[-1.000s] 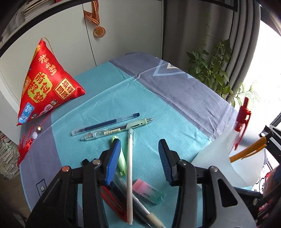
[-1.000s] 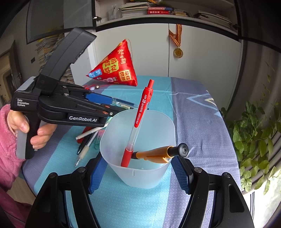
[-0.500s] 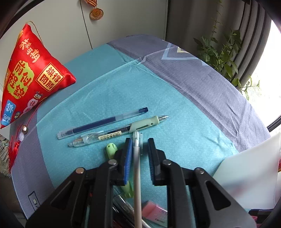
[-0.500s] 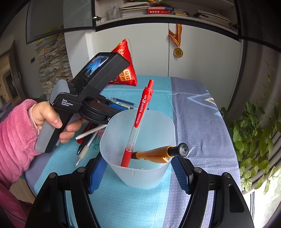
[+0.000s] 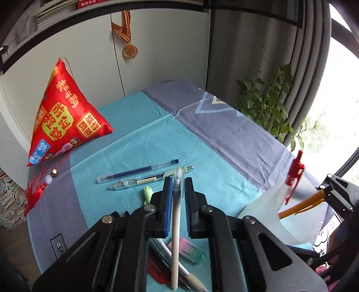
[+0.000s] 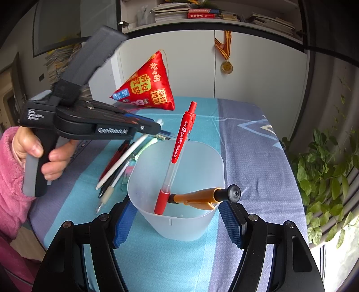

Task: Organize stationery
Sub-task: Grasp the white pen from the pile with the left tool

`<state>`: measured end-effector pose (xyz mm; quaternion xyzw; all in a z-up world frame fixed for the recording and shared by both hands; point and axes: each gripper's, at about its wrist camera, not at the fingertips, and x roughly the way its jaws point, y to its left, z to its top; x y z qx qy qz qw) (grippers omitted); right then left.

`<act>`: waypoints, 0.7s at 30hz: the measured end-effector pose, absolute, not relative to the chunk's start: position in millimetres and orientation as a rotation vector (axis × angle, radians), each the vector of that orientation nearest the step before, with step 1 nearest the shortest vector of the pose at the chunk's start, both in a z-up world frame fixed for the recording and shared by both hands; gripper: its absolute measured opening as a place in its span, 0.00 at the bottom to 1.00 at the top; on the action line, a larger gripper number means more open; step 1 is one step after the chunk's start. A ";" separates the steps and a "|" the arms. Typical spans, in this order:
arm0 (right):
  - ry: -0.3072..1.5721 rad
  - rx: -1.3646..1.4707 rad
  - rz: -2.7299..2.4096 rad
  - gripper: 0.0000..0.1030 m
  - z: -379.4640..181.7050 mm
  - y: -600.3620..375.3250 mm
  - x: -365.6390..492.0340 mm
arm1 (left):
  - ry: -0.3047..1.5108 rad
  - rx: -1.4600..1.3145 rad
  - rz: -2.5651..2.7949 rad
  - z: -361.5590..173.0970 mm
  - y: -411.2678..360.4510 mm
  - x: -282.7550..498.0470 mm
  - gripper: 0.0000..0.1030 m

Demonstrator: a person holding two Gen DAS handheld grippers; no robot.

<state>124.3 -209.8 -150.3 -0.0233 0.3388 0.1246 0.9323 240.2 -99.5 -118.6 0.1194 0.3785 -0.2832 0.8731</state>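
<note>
"GenRobot.AI" runs in white along the left gripper [image 6: 154,128]; its handle carries small blurred lettering. The red pen [image 6: 177,157] standing in the cup [image 6: 179,222] reads "489". Yellow Chinese characters cover the red pouch [image 6: 145,87].

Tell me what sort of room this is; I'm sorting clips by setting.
Most likely a home study or living room: a cloth-covered table stands against white cabinets with a medal hung on a door, stacked books fill the shelf above, and a leafy plant grows by the curtained window.
</note>
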 end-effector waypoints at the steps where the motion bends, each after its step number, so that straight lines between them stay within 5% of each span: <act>1: 0.694 -0.046 0.254 0.69 -150.2 -209.8 124.4 | 0.776 0.236 -0.591 -112.4 -96.1 236.0 0.08; 8: 0.693 -0.045 0.249 0.69 -151.1 -210.0 121.5 | 0.647 0.210 -0.646 -73.0 -85.9 196.9 0.08; 13: 0.694 -0.042 0.251 0.69 -150.7 -210.5 120.0 | 0.705 0.291 -0.635 -93.5 -96.2 204.2 0.12; 15: 0.693 -0.042 0.253 0.69 -151.0 -210.5 118.5 | 0.752 0.320 -0.641 -110.3 -101.9 212.1 0.17; 18: 0.697 -0.039 0.254 0.69 -150.6 -210.5 118.2 | 0.814 0.376 -0.643 -136.7 -115.1 227.3 0.42; 21: 0.698 -0.042 0.255 0.69 -150.4 -210.3 118.1 | 0.873 0.419 -0.615 -160.9 -126.0 246.8 0.41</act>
